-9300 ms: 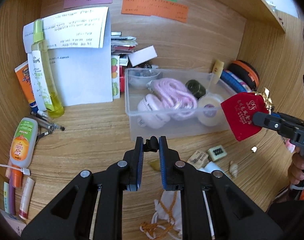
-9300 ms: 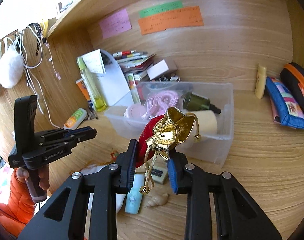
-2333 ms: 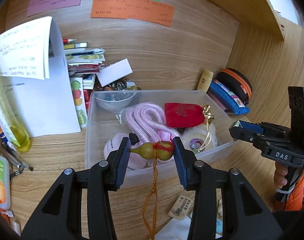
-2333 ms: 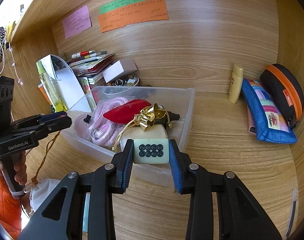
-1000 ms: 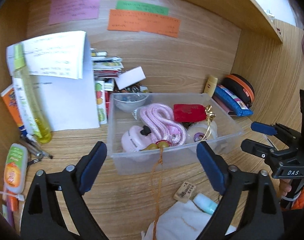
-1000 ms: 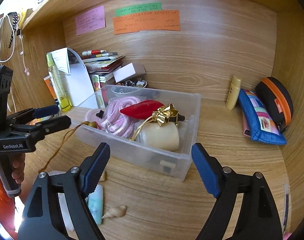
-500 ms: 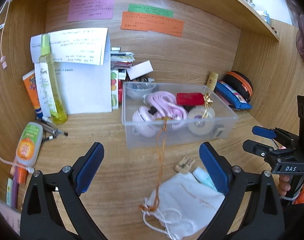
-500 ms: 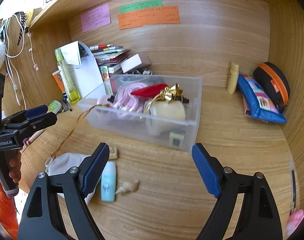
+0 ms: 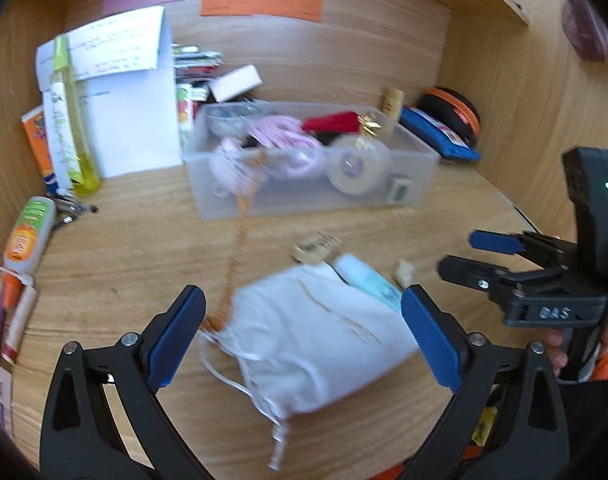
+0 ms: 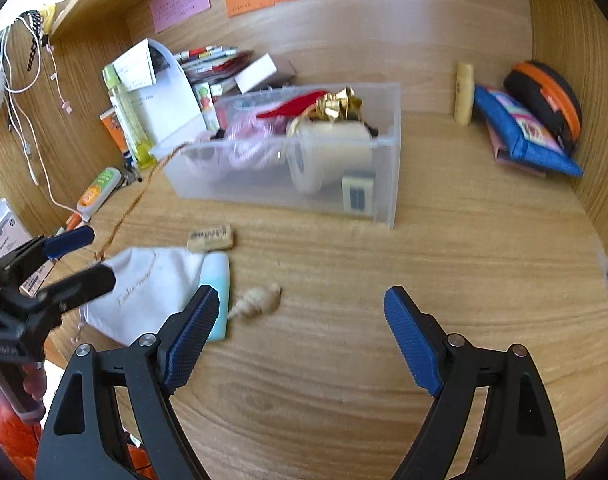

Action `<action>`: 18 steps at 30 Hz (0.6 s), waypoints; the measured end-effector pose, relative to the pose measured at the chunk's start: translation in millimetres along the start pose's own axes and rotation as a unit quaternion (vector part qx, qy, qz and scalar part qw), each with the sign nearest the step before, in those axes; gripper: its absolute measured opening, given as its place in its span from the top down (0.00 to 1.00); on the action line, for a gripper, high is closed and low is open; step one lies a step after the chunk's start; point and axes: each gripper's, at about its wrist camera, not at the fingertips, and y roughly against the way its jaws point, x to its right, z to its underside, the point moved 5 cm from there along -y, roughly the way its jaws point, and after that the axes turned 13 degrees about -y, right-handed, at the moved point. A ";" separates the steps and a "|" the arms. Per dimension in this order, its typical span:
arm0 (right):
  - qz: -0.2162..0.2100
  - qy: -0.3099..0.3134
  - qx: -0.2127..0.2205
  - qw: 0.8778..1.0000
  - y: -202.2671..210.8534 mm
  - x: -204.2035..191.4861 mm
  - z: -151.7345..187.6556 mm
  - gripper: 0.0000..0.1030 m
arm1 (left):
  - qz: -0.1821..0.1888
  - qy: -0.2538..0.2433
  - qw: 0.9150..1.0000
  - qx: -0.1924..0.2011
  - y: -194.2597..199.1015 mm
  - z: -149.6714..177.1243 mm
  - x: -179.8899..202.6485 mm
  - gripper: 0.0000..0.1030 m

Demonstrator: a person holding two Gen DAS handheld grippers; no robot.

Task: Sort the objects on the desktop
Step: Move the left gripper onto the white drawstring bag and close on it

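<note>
A clear plastic bin (image 9: 418, 186) (image 10: 392, 168) holds a pink rope, a red pouch with a gold bow (image 10: 304, 106), a tape roll and a small tile. An orange cord (image 9: 240, 240) trails from it over the desk. In front lie a white drawstring bag (image 9: 316, 336) (image 10: 144, 292), a light blue tube (image 10: 218, 292), a cork-like stamp (image 10: 211, 237) and a seashell (image 10: 258, 300). My left gripper (image 9: 302, 332) is open right over the bag. My right gripper (image 10: 300, 332) is open and empty, above bare desk right of the shell.
A yellow spray bottle (image 9: 70, 120), papers and books stand at back left. Tubes (image 9: 26, 236) lie at the left. A blue pouch (image 10: 520, 128), a black and orange case (image 10: 544, 92) and a small yellow tube (image 10: 464, 92) sit at back right.
Both grippers have pulled back from the bin and dropped lower toward the desk front. The left one now sits over the white bag. Both stay open.
</note>
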 end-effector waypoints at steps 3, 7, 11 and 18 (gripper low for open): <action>-0.001 -0.007 -0.008 1.000 -2.8 3.2 4.3 0.20 | 0.005 -0.008 1.000 -0.009 -3.8 8.7 6.5 0.03; -0.003 -0.010 -0.016 1.000 -5.5 4.3 8.1 0.20 | 0.013 0.005 1.000 -0.025 -10.9 19.4 4.2 0.03; 0.002 0.000 -0.013 1.000 -8.5 1.9 8.4 0.20 | 0.037 0.012 0.999 -0.028 -11.5 23.7 6.3 0.01; 0.001 0.024 -0.023 0.999 -20.7 -9.6 6.7 0.20 | 0.033 -0.031 0.997 -0.055 -19.9 30.7 16.1 0.01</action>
